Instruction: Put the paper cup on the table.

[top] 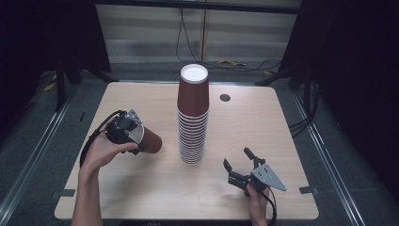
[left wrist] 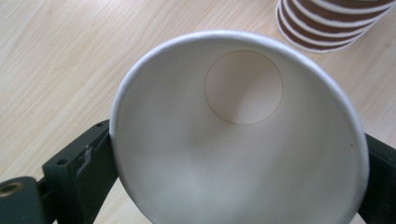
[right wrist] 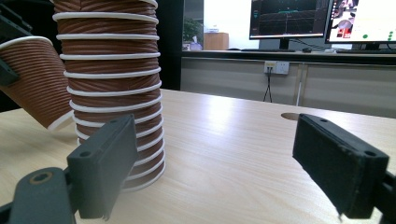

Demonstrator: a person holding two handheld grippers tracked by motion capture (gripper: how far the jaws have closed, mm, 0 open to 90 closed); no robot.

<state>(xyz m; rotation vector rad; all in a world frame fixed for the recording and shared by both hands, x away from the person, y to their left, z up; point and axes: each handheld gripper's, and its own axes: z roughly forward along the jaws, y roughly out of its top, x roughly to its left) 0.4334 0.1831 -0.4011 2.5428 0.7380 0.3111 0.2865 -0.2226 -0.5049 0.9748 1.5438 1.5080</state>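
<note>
A tall stack of upturned brown ribbed paper cups (top: 193, 117) stands mid-table. My left gripper (top: 138, 139) is shut on a single brown cup (top: 152, 141), gripping it near the rim and holding it tilted just left of the stack. The left gripper view looks into that cup's white inside (left wrist: 243, 140), with a black jaw on either side of its rim. In the right gripper view the held cup (right wrist: 35, 79) hangs tilted above the table beside the stack (right wrist: 112, 93). My right gripper (top: 236, 158) rests near the front right with its jaws wide apart and nothing between them; in its own view that gripper (right wrist: 224, 163) faces the stack's base.
The light wooden table (top: 141, 188) has a round dark grommet (top: 225, 97) behind the stack. Black frame legs and cables sit on the floor beyond the far edge. Monitors (right wrist: 289, 18) stand on a far desk.
</note>
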